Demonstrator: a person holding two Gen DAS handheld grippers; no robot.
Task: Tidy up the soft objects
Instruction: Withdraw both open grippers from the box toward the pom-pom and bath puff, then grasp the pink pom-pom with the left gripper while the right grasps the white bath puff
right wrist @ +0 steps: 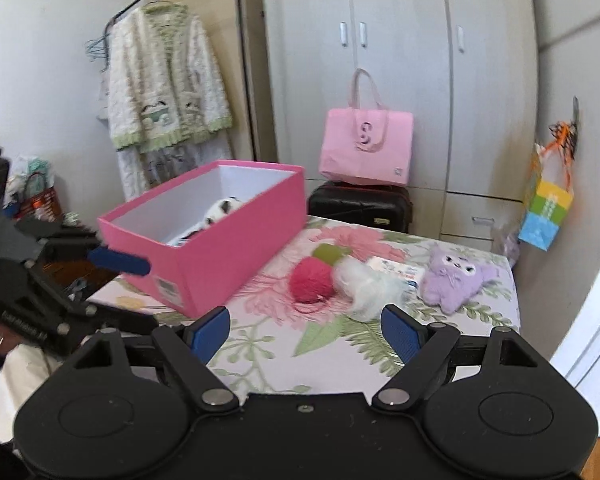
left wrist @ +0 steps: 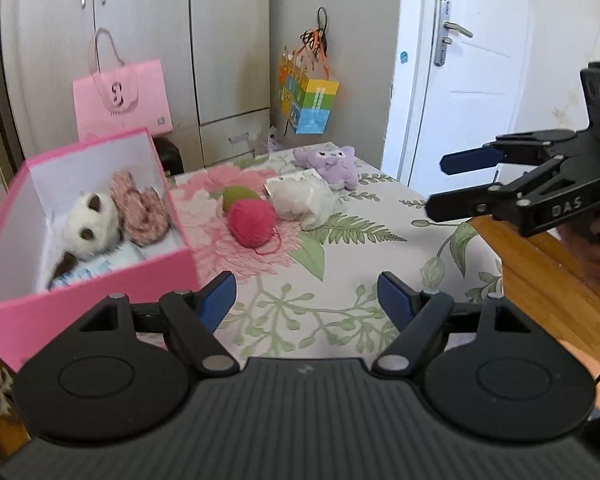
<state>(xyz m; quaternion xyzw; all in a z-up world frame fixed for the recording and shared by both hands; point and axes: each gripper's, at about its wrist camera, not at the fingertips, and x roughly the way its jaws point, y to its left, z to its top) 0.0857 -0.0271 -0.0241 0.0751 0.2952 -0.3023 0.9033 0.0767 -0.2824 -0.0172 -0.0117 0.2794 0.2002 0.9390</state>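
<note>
- Toys loose on the flowered table (left wrist: 340, 300) number four: a pink yarn ball (left wrist: 251, 222), a green ball (left wrist: 236, 197) touching it from behind, a white fluffy toy (left wrist: 296, 199) just beside them, and a purple plush animal (left wrist: 332, 165) farther back near the table's far edge.
- Pink box (left wrist: 80, 312) on the table's left side holds at least three more: a white plush with dark ears (left wrist: 92, 224), a rolled pink knit piece (left wrist: 140, 210), and something pale blue (left wrist: 100, 268) under them.
- Yarn ball is round and fuzzy, with a loose strand trailing toward the near side.
- Purple plush sits facing the near side, with its limbs spread; the box's long side runs from near left toward far right.
- Left gripper (left wrist: 306, 300) hovers over the table's near part, jaws well apart, nothing between them.
- Right gripper (right wrist: 306, 330) likewise stands wide and empty, aimed toward the yarn ball and white toy.
- One pink bag (right wrist: 366, 146) rests on a black case (right wrist: 360, 206) behind the table.
</note>
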